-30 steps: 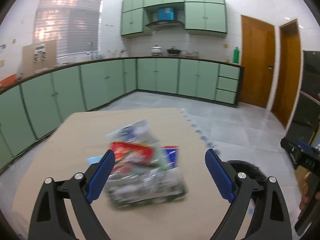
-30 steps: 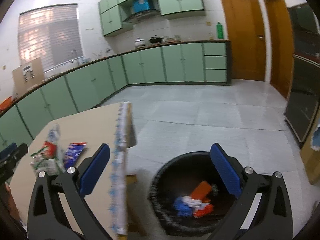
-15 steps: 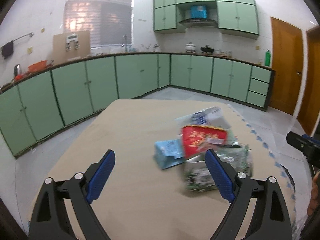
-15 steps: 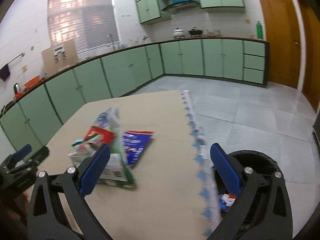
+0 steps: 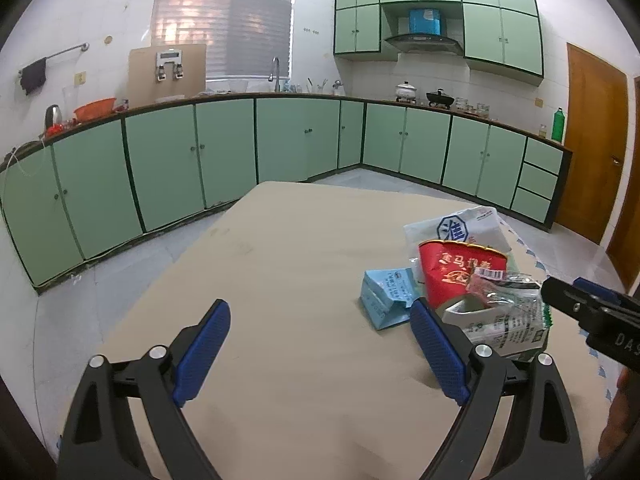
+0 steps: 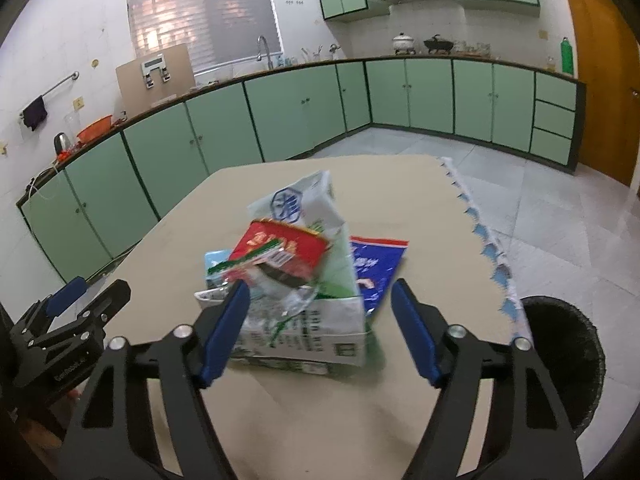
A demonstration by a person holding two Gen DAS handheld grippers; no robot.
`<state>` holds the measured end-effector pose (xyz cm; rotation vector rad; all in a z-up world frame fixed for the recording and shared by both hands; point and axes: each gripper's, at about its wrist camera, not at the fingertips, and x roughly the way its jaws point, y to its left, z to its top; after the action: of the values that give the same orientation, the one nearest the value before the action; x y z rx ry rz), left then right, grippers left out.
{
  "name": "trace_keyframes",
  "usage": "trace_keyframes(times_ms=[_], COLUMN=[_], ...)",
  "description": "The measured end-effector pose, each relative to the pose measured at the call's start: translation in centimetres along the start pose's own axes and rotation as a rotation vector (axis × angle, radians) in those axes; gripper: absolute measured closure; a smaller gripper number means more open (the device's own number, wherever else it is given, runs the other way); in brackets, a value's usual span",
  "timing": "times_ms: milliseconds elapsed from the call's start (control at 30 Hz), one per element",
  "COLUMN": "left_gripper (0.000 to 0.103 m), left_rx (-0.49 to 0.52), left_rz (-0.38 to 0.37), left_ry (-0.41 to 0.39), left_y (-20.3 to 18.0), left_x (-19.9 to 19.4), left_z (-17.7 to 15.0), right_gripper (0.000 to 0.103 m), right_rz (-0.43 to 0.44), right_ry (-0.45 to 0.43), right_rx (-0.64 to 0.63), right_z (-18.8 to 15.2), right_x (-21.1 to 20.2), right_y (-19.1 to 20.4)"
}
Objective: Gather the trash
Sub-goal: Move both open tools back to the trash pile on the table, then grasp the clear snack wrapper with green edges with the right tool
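A pile of trash lies on the beige table [image 5: 288, 264]: a red wrapper [image 6: 280, 248] [image 5: 460, 272], a white and green packet [image 6: 312, 320] [image 5: 508, 320], a white bag with a blue logo [image 6: 296, 204] [image 5: 460, 228], a light blue carton [image 5: 386, 296] and a blue wrapper [image 6: 376, 268]. My right gripper [image 6: 320, 320] is open, its fingers on either side of the near end of the pile. My left gripper [image 5: 320, 344] is open and empty over bare table, left of the pile. A black trash bin [image 6: 568, 360] stands on the floor by the table's right edge.
Green kitchen cabinets [image 5: 224, 152] run along the far walls under a counter with pots and a sink. Wooden doors [image 5: 592, 140] are at the right. The table's right edge [image 6: 480, 236] has a blue scalloped trim. The tiled floor [image 6: 560, 208] lies beyond.
Both grippers swung left. The right gripper moved from over the bin to the trash pile. The left gripper shifted off the pile, which now lies to its right.
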<state>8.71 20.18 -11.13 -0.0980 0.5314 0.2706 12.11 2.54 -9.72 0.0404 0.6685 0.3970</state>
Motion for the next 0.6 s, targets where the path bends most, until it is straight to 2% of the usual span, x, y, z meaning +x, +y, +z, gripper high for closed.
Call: trace_keyframes(times_ms=[100, 267, 367, 600], left_gripper=[0.014, 0.014, 0.014, 0.013], left_rx=[-0.004, 0.005, 0.006, -0.003], left_rz=[0.003, 0.006, 0.006, 0.001], left_ry=[0.003, -0.002, -0.004, 0.013], left_y=[0.4, 0.3, 0.2, 0.0], left_x=[0.0, -0.3, -0.3, -0.1], left_z=[-0.2, -0.4, -0.4, -0.6], right_gripper=[0.046, 0.052, 0.059, 0.061], right_rz=[0.013, 0.027, 0.035, 0.027], right_ry=[0.02, 0.042, 0.052, 0.038], right_rx=[-0.004, -0.001, 0.002, -0.045], right_z=[0.0, 0.0, 0.0, -0.1], right_x=[0.6, 1.3, 1.6, 0.6], right_y=[0.6, 0.8, 0.8, 1.7])
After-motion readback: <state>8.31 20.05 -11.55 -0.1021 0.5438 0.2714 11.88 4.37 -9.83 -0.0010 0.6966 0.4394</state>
